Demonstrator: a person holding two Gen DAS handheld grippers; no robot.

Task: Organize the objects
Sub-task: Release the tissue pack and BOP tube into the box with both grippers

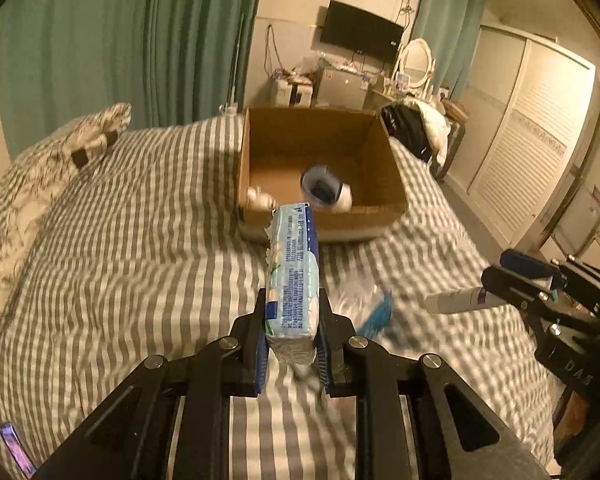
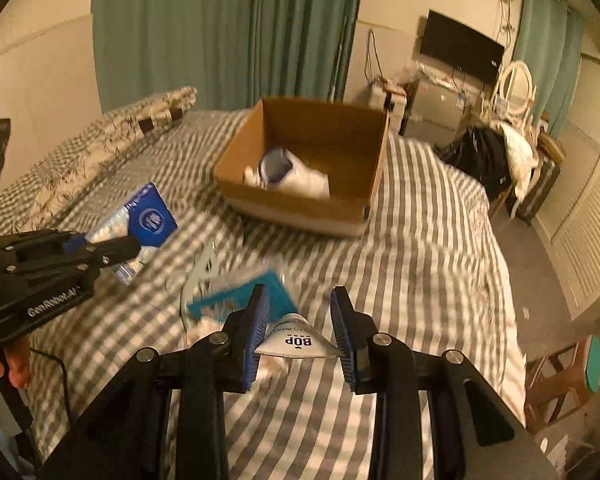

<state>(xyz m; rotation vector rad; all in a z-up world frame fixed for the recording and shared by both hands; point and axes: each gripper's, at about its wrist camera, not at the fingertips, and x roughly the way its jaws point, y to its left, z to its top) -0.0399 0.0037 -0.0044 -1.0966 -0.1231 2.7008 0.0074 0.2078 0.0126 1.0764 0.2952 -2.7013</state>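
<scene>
Left wrist view: the left gripper (image 1: 292, 320) is clenched on a tissue pack (image 1: 294, 276), held edge-up above the striped bedspread (image 1: 140, 240) and pointing toward the cardboard box (image 1: 320, 168). The box sits on the bed straight ahead, nothing between it and the pack; inside lie a white and blue cup-like container (image 1: 324, 188), tipped on its side, and a small white item, too blurred to name. A teal packet (image 1: 378, 314) lies on the bedspread just right of the fingers. At the right edge the right gripper (image 1: 500, 292) grasps a white tube (image 1: 460, 300).

Right wrist view: the right gripper (image 2: 300, 320) holds the crimped tail of the tube (image 2: 296, 342), marked BOP, between its blue pads. The teal packet (image 2: 244, 296) lies just beyond. The left gripper (image 2: 112, 248), at left, grips the tissue pack (image 2: 144, 224). The box (image 2: 304, 168) is farther ahead on the bed.
</scene>
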